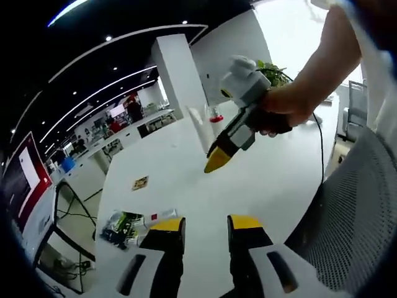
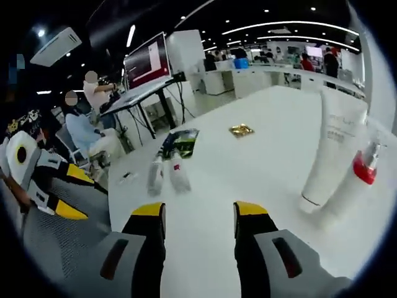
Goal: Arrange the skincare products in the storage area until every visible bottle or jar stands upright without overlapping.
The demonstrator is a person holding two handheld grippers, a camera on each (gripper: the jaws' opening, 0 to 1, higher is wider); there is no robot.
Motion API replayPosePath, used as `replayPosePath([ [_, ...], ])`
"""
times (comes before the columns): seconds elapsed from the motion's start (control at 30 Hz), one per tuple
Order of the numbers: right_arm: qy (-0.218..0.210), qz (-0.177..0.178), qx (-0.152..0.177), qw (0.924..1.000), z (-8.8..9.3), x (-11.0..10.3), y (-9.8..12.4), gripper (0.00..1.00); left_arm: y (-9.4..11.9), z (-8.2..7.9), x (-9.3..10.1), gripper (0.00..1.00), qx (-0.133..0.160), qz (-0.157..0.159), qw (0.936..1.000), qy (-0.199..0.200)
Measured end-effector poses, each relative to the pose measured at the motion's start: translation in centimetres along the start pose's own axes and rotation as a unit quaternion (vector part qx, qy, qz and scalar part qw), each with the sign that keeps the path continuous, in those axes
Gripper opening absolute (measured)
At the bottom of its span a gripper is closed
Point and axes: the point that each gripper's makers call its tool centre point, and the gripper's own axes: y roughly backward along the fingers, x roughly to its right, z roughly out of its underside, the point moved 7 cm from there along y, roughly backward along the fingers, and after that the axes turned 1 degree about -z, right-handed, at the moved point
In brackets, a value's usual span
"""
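Note:
On the white table (image 1: 267, 180), a tall white tube (image 2: 329, 149) stands upright on its cap beside a clear pump bottle with a red collar (image 2: 360, 169). The same tube (image 1: 200, 127) and pump bottle (image 1: 216, 115) show far off in the left gripper view. Two small white tubes (image 2: 166, 174) lie flat near a dark green packet (image 2: 183, 141); in the left gripper view these small tubes (image 1: 156, 217) lie just left of my left gripper (image 1: 206, 226), which is open and holds nothing. My right gripper (image 2: 200, 214) is open too, low over the table, and empty. A hand holds the right gripper (image 1: 217, 162) above the table.
A small gold sachet (image 2: 240, 130) lies mid-table. A grey mesh chair (image 1: 353, 217) stands at the table's near edge. A potted plant (image 1: 273, 71) sits at the far end. People sit by a desk (image 2: 87, 133) with a red-and-white monitor (image 2: 147, 62).

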Motion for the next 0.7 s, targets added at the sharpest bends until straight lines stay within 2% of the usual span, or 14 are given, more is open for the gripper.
replayPosePath([
  [0.1,0.029,-0.022,-0.014,0.9992,-0.7,-1.7,-2.4,0.41,-0.2,0.2,0.3,0.28,-0.008,0.006,0.9999,-0.003],
  [0.17,0.065,-0.028,-0.035,0.9968,-1.2,-2.5,-3.7,0.41,-0.3,0.3,0.7,0.28,-0.015,0.012,0.9997,-0.013],
  [0.27,0.076,-0.034,-0.047,0.9954,-1.7,-3.1,-4.7,0.36,-0.3,0.5,0.7,0.26,-0.022,0.014,0.9996,-0.013],
  [0.33,0.088,-0.033,-0.070,0.9931,-1.9,-3.0,-5.5,0.33,-0.3,0.7,0.6,0.23,-0.026,0.014,0.9995,-0.014],
  [0.43,0.098,-0.044,-0.082,0.9909,-2.0,-3.3,-6.9,0.36,-0.4,0.9,0.6,0.23,-0.038,0.017,0.9990,-0.013],
  [0.53,0.126,-0.045,-0.118,0.9840,-1.7,-3.1,-8.3,0.35,-0.3,0.9,0.6,0.23,-0.035,0.013,0.9991,-0.018],
  [0.7,0.134,-0.050,-0.145,0.9790,-1.1,-3.2,-10.0,0.33,-0.4,1.2,0.5,0.23,-0.046,0.010,0.9988,-0.014],
])
